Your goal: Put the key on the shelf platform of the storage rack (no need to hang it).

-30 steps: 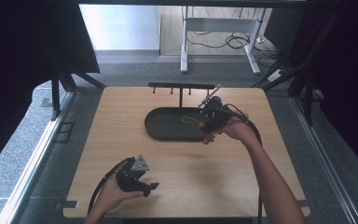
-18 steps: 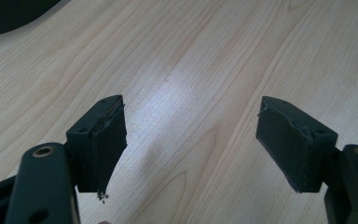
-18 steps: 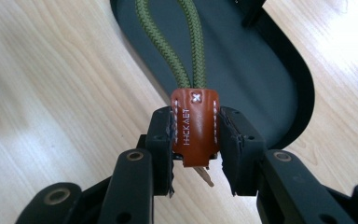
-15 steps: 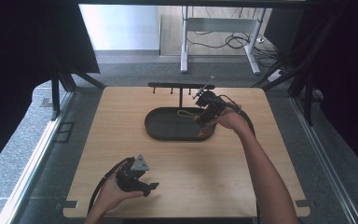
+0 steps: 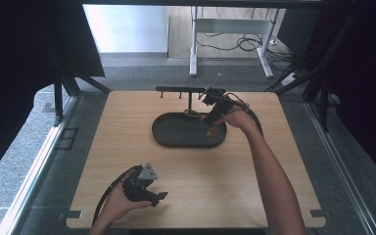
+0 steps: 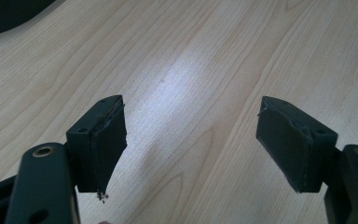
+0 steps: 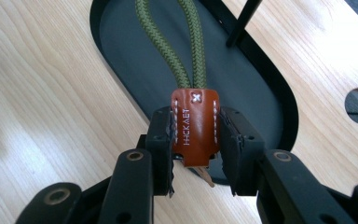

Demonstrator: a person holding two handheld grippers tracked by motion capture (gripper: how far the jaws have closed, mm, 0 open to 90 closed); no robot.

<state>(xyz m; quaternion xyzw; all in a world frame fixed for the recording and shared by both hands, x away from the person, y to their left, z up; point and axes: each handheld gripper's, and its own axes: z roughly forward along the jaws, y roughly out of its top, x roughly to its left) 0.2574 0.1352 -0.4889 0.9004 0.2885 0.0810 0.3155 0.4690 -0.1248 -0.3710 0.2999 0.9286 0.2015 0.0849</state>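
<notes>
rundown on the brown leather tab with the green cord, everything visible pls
The leather key fob is a brown tab, white-stitched along its edges, with a small cross stitch on top and stamped lettering down its face. A doubled olive braided cord runs from its top out over the black oval tray. Something small pokes out beneath it, unclear what. The right tool clamps it by both side edges, above the tray's rim and the wooden table.

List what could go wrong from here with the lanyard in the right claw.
The right claw pinches only the brown leather tab, so it could slip. The green cord loop hangs free over the black tray and may snag the rack's thin post or miss a hook on the bar.
</notes>
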